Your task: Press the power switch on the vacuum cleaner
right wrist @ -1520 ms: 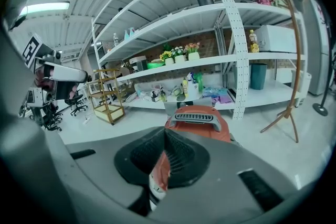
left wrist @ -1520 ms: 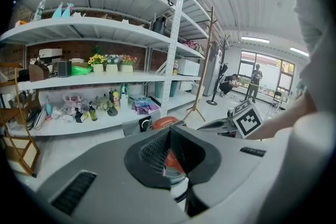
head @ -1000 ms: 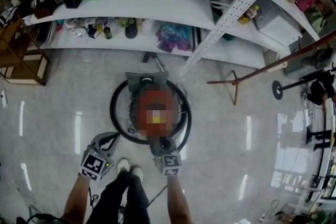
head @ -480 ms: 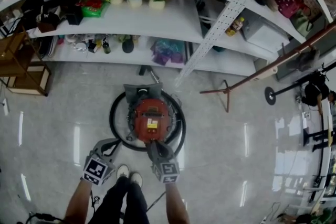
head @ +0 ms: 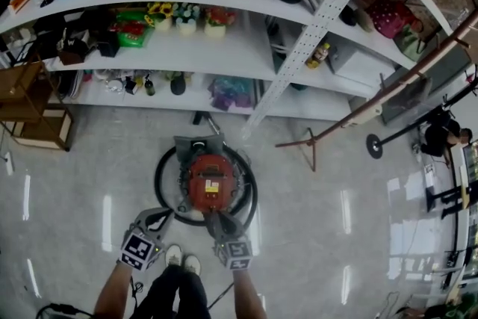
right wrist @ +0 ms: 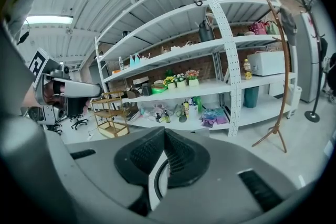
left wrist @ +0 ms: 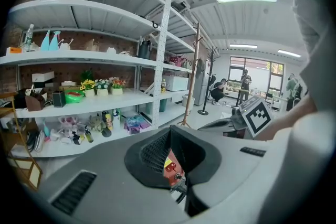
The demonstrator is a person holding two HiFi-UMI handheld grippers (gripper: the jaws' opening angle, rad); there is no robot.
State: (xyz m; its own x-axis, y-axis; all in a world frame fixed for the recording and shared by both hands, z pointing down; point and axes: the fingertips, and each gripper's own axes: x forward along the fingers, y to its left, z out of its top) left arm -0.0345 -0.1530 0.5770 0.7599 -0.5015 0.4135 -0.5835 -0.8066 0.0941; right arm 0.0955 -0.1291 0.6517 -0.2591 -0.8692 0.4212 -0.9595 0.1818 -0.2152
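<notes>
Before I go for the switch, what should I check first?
1. Vacuum cleaner in view ahead of both grippers: ok.
2. Power switch found: cannot tell; only a yellow label stands out on the red top.
3. Right gripper shut and empty for pressing: ok.
4. Left gripper shut, empty, left of the vacuum: ok.
5. Right gripper over the red top: not ok; at its near edge.
6. Hose clear of the top: ok, ringed around the body.

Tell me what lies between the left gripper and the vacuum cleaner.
The black hose looped around the vacuum cleaner crosses that stretch, as the head view shows.
</notes>
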